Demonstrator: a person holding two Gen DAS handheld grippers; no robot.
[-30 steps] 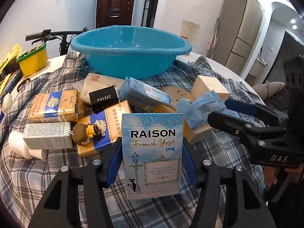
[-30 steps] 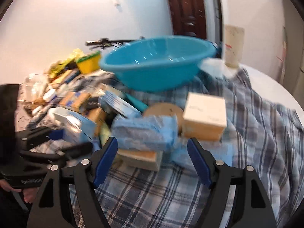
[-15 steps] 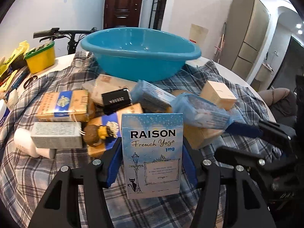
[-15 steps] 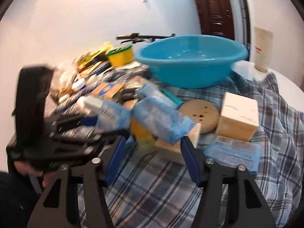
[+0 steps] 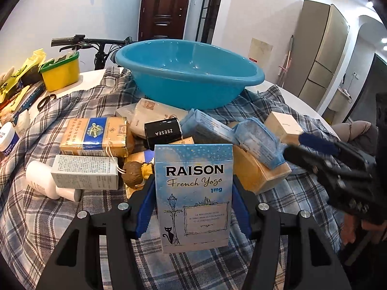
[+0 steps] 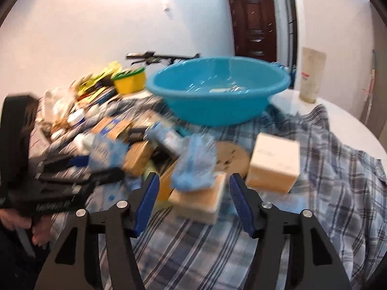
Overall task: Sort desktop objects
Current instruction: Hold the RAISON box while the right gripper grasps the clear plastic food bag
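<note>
**Cluttered round table, blue basin at the back**

Where the plaid cloth [image 5: 72, 106] covers the white round table [image 6: 350, 113], a heap of small boxes and packets lies in front of a wide blue basin [image 5: 188, 72], which stands at the far side of the cloth. Behind the basin the room shows a dark brown door [image 5: 164, 7], pale walls, a bicycle handlebar [image 5: 79, 41] and, to the right, a tall beige cabinet [image 5: 321, 48]. A yellow tub with a green rim [image 5: 61, 70] sits on the bare tabletop at the left edge, beside yellow bags and a pair of scissors.

The left gripper [image 5: 193, 205] pinches a light-blue "RAISON French Yogo" box [image 5: 194, 193] upright between its blue pads, lifted in front of the heap. Behind it lie two gold-and-blue cartons, a black "ZEESEA" box [image 5: 164, 133], a grey printed box across a white bottle, and a small brown-haired figurine [image 5: 135, 174].

The right gripper [image 6: 193, 200] has its jaws parted; they have just been opening. A crumpled blue packet [image 6: 193, 166] lies between and just beyond its pads on a tan box [image 6: 200, 198], and the blur leaves it unclear whether the pads touch it. A cream cube box [image 6: 275, 162] and a round wooden disc [image 6: 229, 157] lie just right of it.
</note>
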